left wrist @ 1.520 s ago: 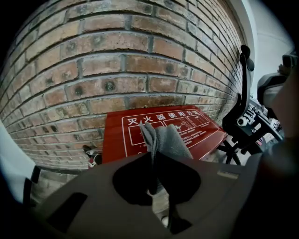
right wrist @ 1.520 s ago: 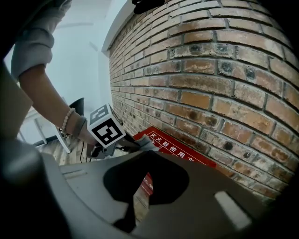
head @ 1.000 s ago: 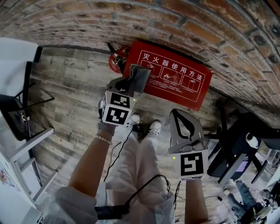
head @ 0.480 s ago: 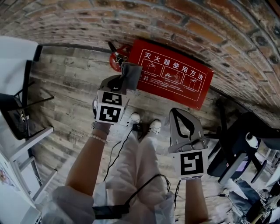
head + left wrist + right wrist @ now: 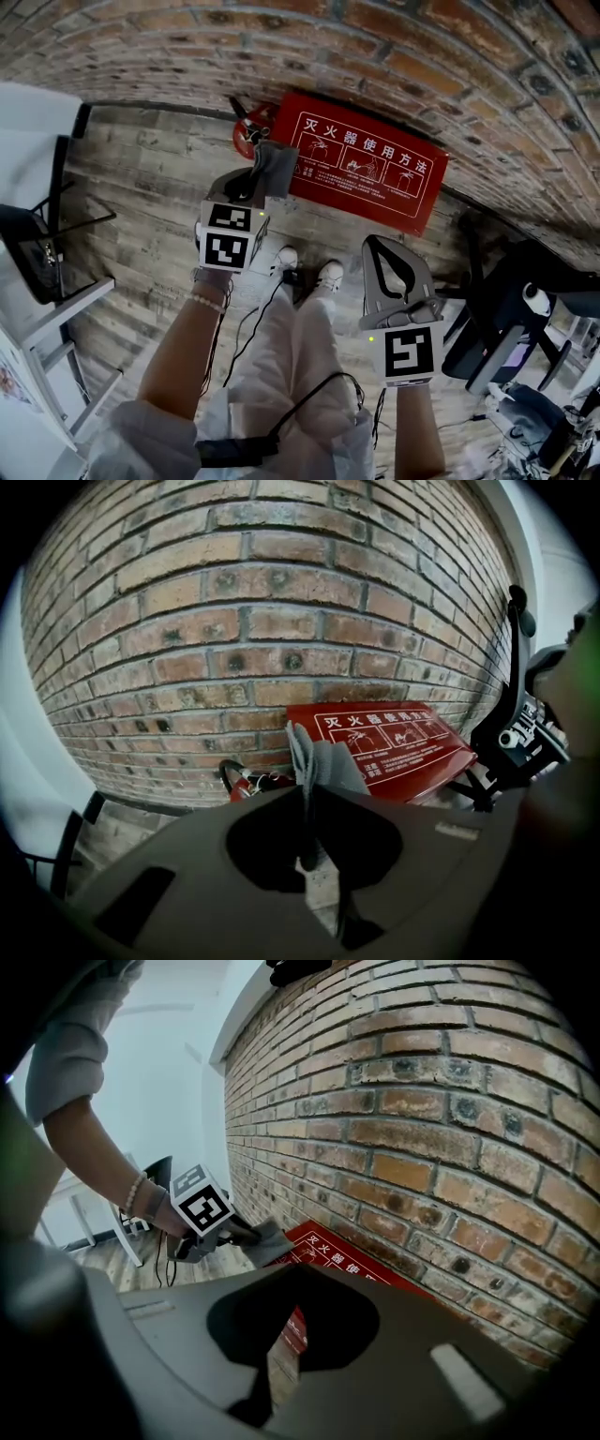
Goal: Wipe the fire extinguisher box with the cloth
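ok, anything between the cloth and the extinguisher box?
Nothing visible. The left gripper holds the cloth right at the box's left end; the fire extinguisher lies beside that end, not between them.

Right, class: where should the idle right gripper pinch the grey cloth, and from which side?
Probably the free folded end of the cloth, which sticks out past the tips of the left gripper. Come in from the person's right: the cloth's near end is clamped between those jaws.

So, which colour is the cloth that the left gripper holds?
Grey. The cloth shows best in the left gripper view.
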The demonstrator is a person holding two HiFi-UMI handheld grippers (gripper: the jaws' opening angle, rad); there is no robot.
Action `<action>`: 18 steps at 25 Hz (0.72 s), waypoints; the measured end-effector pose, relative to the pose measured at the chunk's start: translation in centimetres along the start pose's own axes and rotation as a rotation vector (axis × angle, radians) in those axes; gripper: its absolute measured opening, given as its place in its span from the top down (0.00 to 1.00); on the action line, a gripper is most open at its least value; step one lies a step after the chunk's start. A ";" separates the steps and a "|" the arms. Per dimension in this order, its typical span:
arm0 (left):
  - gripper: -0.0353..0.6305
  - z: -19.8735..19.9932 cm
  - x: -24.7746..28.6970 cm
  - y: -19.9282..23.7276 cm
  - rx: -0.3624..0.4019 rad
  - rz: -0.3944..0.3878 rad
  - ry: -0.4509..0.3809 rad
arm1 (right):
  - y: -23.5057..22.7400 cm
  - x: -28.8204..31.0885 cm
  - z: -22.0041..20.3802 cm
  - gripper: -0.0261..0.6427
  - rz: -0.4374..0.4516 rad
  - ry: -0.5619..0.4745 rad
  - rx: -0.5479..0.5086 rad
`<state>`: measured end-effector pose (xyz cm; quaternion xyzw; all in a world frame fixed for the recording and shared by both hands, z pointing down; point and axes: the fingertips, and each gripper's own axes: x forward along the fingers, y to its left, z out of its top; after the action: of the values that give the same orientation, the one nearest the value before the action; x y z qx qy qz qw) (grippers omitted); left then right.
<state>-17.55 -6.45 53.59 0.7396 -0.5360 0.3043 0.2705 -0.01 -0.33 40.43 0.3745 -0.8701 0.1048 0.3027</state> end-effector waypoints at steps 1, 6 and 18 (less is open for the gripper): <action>0.93 0.4 -0.6 -0.2 0.000 -0.006 -0.009 | -0.1 -0.4 0.3 0.95 -0.004 0.000 -0.002; 0.93 3.1 -4.3 -1.4 0.011 -0.035 -0.055 | -0.8 -3.0 2.7 0.95 -0.034 -0.023 0.006; 0.93 13.4 -16.5 -6.9 0.098 -0.139 -0.211 | -2.7 -11.5 10.3 0.95 -0.091 -0.103 -0.014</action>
<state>-12.79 -3.88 31.89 0.8151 -0.4934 0.2313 0.1965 3.46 0.37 25.16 0.4165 -0.8673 0.0652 0.2646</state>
